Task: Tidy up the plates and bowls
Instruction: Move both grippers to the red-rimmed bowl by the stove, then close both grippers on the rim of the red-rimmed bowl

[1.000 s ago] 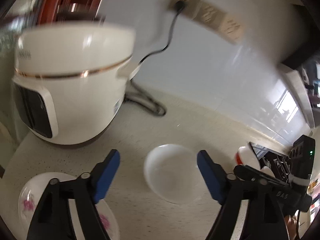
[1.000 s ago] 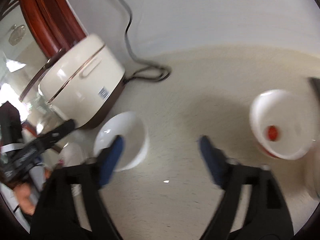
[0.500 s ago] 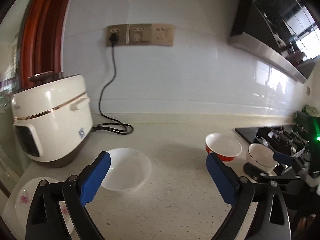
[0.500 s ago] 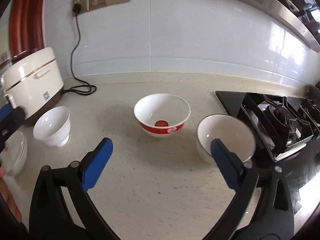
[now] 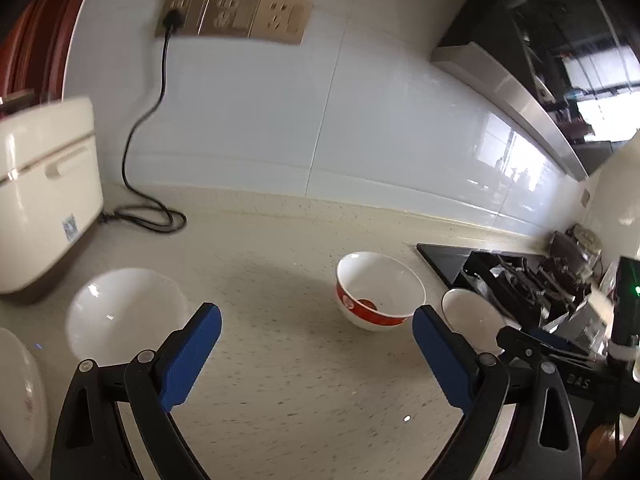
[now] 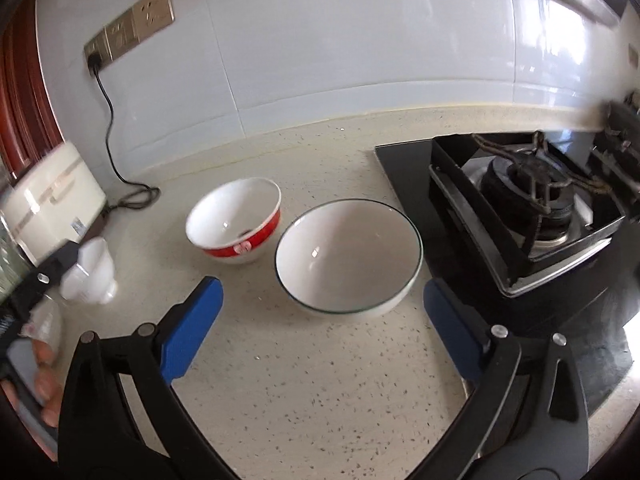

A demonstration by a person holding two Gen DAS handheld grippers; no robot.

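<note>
my left wrist camera looks forward and down along its fingers, low over the counter (image 5: 288, 384), facing the tiled back wall, with the socket strip (image 5: 234, 16) high up. the rice cooker (image 5: 44, 196) fills its left edge, the stove (image 5: 520, 280) its right. my right wrist camera sits further right, tilted down more steeply, close above the dark-rimmed bowl (image 6: 348, 256). both views share the red-banded bowl (image 5: 378, 294), that dark-rimmed bowl, the plain white bowl (image 5: 124, 312), the cooker, sockets and stove.
</note>
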